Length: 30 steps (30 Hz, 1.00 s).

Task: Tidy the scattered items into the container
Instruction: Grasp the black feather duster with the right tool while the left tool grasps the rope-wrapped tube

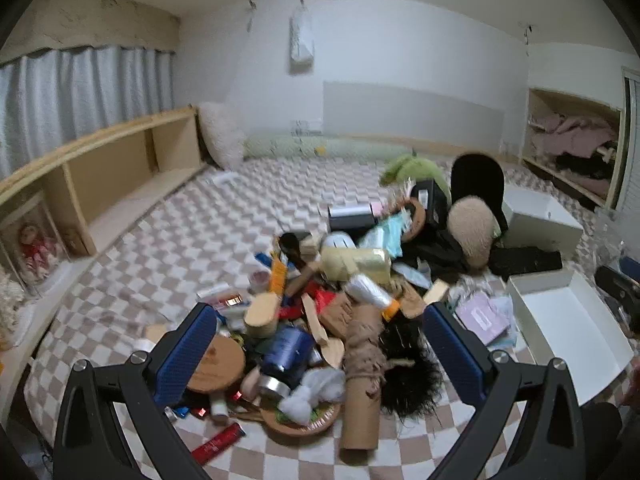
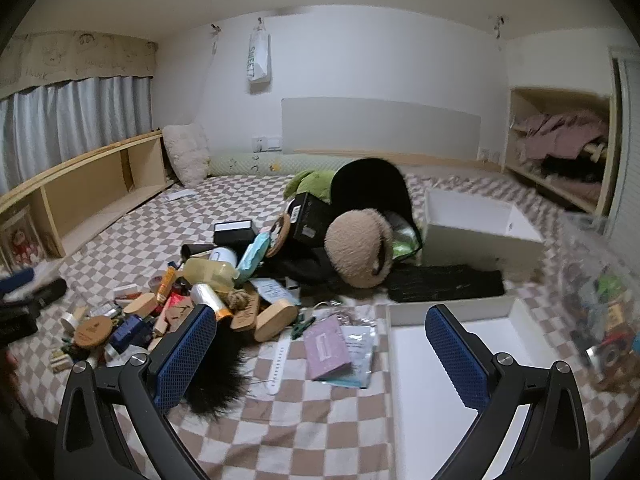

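A heap of small items lies on the checkered bed cover (image 1: 168, 248): a blue can (image 1: 286, 350), a cardboard tube wound with rope (image 1: 362, 376), a black feathery tuft (image 1: 408, 372), a round wooden disc (image 1: 218, 364) and a beige plush (image 1: 472, 232). My left gripper (image 1: 320, 344) hovers open above the heap, holding nothing. An empty white box (image 2: 456, 364) sits right of the heap, and my right gripper (image 2: 320, 344) is open at its left edge, above the pink booklet (image 2: 326, 346) and white watch strap (image 2: 278, 368). The black tuft (image 2: 218, 372) lies under its left finger.
A second white box (image 2: 476, 232) stands behind the first, with a flat black case (image 2: 444, 282) between them. A clear bin of items (image 2: 600, 300) sits at the far right. Wooden shelving (image 1: 104, 184) lines the left side. A green plush (image 2: 314, 182) and black hat (image 2: 370, 188) lie behind the heap.
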Each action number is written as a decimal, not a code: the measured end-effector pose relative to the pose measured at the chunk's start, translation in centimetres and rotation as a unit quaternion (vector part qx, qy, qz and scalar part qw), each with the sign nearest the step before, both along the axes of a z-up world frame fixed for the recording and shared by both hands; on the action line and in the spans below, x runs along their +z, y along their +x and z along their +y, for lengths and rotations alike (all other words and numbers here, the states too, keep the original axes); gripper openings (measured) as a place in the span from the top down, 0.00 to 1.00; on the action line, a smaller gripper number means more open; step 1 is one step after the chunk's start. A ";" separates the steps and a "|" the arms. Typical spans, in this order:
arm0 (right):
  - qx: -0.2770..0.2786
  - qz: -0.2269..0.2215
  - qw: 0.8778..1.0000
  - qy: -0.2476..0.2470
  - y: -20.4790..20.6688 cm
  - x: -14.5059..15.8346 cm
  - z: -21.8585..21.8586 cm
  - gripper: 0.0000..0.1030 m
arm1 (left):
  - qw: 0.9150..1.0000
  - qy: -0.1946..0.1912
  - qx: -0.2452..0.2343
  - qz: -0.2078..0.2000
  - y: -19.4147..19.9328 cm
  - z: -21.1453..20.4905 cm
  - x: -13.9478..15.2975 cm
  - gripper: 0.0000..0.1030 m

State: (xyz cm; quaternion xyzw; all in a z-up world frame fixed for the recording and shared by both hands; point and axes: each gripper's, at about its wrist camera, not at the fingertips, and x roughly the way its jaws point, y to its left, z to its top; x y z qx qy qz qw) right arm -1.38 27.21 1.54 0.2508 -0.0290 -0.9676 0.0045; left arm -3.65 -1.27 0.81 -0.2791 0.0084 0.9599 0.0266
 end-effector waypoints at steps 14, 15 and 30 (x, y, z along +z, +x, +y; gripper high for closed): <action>0.081 -0.123 0.987 -0.056 -6.9 -7.6 -4.6 0.00 | 0.991 -0.008 -0.048 -0.126 -1.2 3.3 -8.3 0.17; 0.088 -0.130 0.986 -0.059 -7.4 -8.0 -5.0 0.00 | 0.990 -0.005 -0.052 -0.131 -1.2 3.4 -8.8 0.18; 0.182 -0.199 0.962 -0.053 -13.8 -13.2 -11.6 0.06 | 0.980 0.048 -0.053 -0.186 -1.6 3.1 -13.4 0.27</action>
